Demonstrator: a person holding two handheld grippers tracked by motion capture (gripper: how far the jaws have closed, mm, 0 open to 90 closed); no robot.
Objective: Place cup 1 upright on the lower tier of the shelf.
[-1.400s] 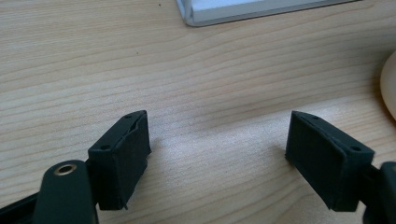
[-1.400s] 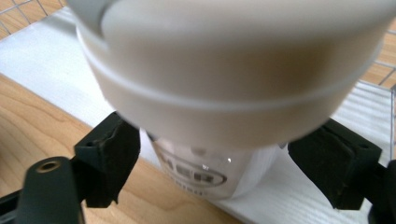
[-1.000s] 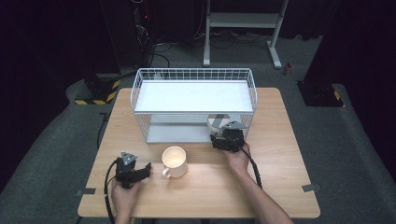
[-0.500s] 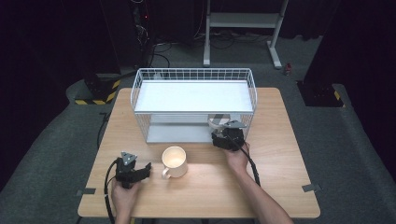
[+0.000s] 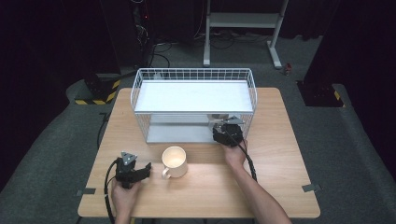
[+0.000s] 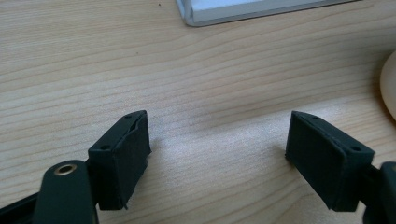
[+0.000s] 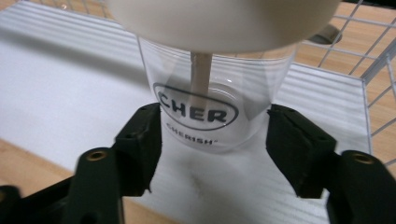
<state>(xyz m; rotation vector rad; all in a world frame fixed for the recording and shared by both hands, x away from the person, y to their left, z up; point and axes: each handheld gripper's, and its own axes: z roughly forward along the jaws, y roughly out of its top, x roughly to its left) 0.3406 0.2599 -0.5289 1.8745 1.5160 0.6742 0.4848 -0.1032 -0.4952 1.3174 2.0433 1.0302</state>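
Observation:
A clear cup (image 7: 205, 112) printed "CHERISH" stands on the white lower shelf (image 7: 56, 88) of a wire rack (image 5: 194, 74). It has a white lid (image 7: 224, 23) and a pale stick (image 7: 201, 74) inside. My right gripper (image 7: 215, 135) reaches under the rack's upper shelf (image 5: 219, 123). Its jaws have just been closing with the cup between them, and the pads now meet the cup's sides. My left gripper (image 5: 147, 169) rests open on the table beside a cream mug (image 5: 174, 161), with nothing between its jaws (image 6: 217, 154).
The wooden table (image 5: 280, 186) carries the rack at the back. The mug's rim (image 6: 388, 88) lies to the right of the left jaws. The rack's base corner (image 6: 243, 9) is ahead of them. Wire mesh (image 7: 373, 70) walls the shelf's right side.
The right gripper has edged slightly farther in under the rack's upper shelf. The left hand and the mug have not moved.

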